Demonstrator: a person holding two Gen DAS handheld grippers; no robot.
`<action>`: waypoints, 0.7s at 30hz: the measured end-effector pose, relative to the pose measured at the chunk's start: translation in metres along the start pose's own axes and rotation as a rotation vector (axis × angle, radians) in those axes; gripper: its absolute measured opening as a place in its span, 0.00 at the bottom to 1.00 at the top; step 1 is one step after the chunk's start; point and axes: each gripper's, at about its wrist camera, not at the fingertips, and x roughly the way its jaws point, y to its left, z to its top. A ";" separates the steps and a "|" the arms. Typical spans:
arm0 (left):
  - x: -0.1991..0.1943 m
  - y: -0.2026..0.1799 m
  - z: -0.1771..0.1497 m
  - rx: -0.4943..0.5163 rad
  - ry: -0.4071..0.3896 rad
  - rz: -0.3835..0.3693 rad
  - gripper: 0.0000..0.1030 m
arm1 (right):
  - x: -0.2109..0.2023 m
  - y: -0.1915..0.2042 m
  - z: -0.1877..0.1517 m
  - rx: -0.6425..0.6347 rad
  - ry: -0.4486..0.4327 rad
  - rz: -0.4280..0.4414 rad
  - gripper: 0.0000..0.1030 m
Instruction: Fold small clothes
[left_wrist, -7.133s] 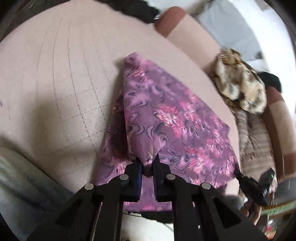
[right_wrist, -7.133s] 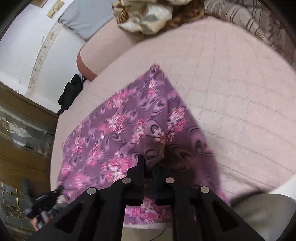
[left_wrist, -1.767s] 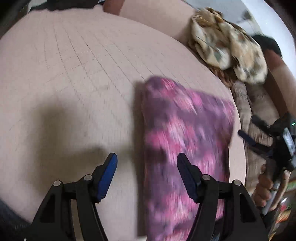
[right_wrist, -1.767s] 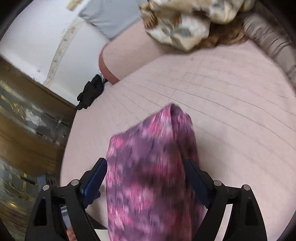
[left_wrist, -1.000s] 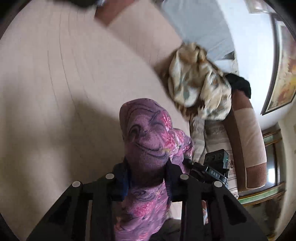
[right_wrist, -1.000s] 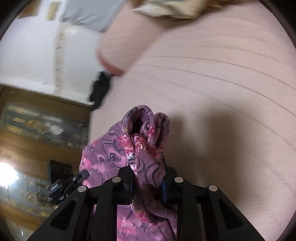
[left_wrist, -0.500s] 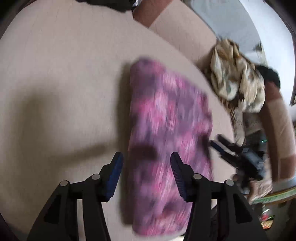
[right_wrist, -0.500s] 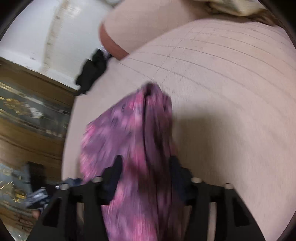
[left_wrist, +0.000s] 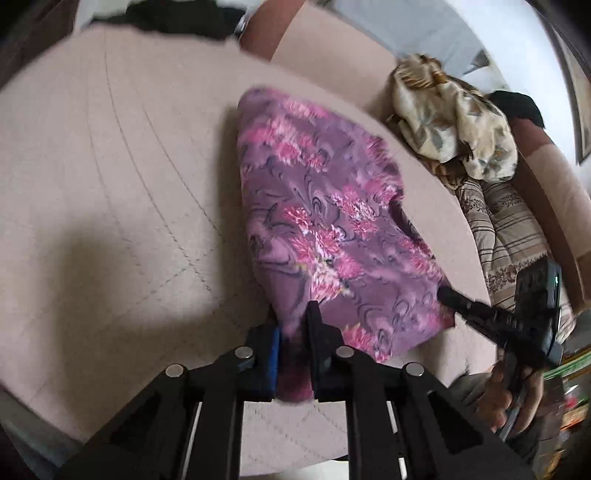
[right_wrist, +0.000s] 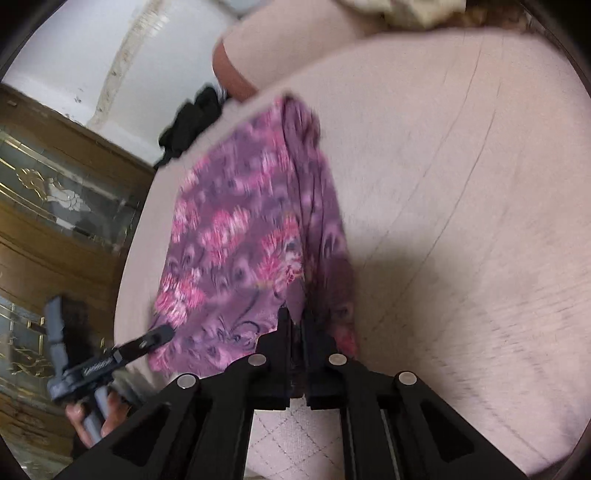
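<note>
A purple garment with pink flowers (left_wrist: 325, 221) lies folded on the pale quilted cushion (left_wrist: 110, 177); it also shows in the right wrist view (right_wrist: 251, 236). My left gripper (left_wrist: 293, 325) is shut on its near left corner. My right gripper (right_wrist: 297, 321) is shut on its near right corner. Each gripper shows in the other's view: the right one (left_wrist: 458, 302) at the garment's right corner, the left one (right_wrist: 155, 338) at its left corner. The pinched fabric bunches between the jaws.
A cream patterned bundle (left_wrist: 454, 118) and striped cloth (left_wrist: 506, 221) lie at the cushion's right. A dark cloth (right_wrist: 192, 118) sits at the far edge by the sofa arm (right_wrist: 288, 48). A wooden cabinet with glass (right_wrist: 55, 206) stands on the left.
Half a second ago both grippers were open over the garment; now both have closed on its near corners. Before that the garment was lifted, bunched, and laid down folded.
</note>
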 end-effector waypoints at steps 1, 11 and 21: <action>0.002 -0.001 -0.006 0.024 -0.003 0.043 0.12 | -0.007 -0.005 -0.002 0.017 -0.019 -0.002 0.05; 0.003 0.003 -0.024 -0.030 0.042 0.066 0.32 | -0.011 -0.028 -0.008 0.103 -0.028 -0.019 0.66; 0.024 0.013 -0.020 -0.118 0.083 -0.027 0.41 | 0.023 -0.048 -0.012 0.229 0.081 0.153 0.36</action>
